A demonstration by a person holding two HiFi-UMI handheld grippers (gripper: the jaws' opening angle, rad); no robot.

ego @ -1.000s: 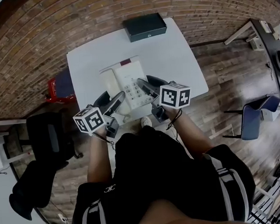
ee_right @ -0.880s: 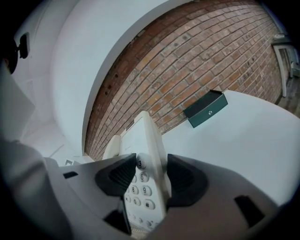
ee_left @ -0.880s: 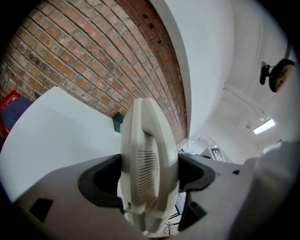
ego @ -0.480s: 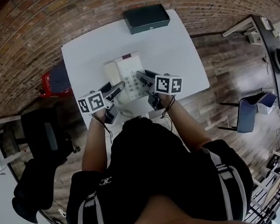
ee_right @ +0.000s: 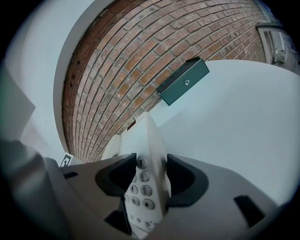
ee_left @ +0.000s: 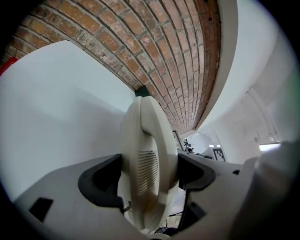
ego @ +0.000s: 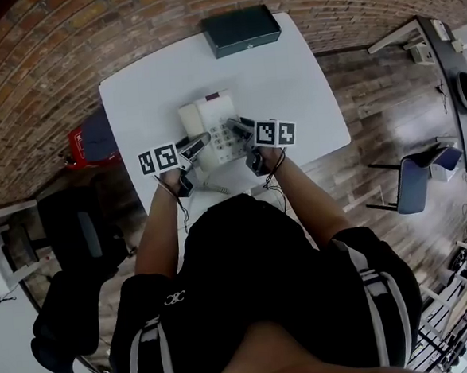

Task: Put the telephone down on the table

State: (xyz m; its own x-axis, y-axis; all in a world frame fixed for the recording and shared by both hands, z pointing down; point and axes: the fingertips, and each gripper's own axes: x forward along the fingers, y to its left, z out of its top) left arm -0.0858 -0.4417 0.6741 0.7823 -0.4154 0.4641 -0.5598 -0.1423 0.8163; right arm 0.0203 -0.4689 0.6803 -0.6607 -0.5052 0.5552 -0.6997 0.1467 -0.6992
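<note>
Over the near half of the white table (ego: 290, 82), roughly midway between its left and right edges, the telephone (ego: 211, 126) is held between both grippers; the left gripper (ego: 195, 144) has its jaws closed on the handset side, the grilled earpiece (ee_left: 146, 166) pinched between the dark pads; the right gripper (ego: 237, 129) has its jaws closed on the keypad side, the number keys (ee_right: 140, 187) showing between them; whether the base already touches the tabletop cannot be told from any view; as a judgement, the carry is nearly done and what is left is to settle the telephone flat and let go with both grippers; its long axis runs from the near edge toward the far edge, keypad end toward the person, the other end pointing at the far edge where a dark green box (ego: 241, 30) lies; the keys face up
</note>
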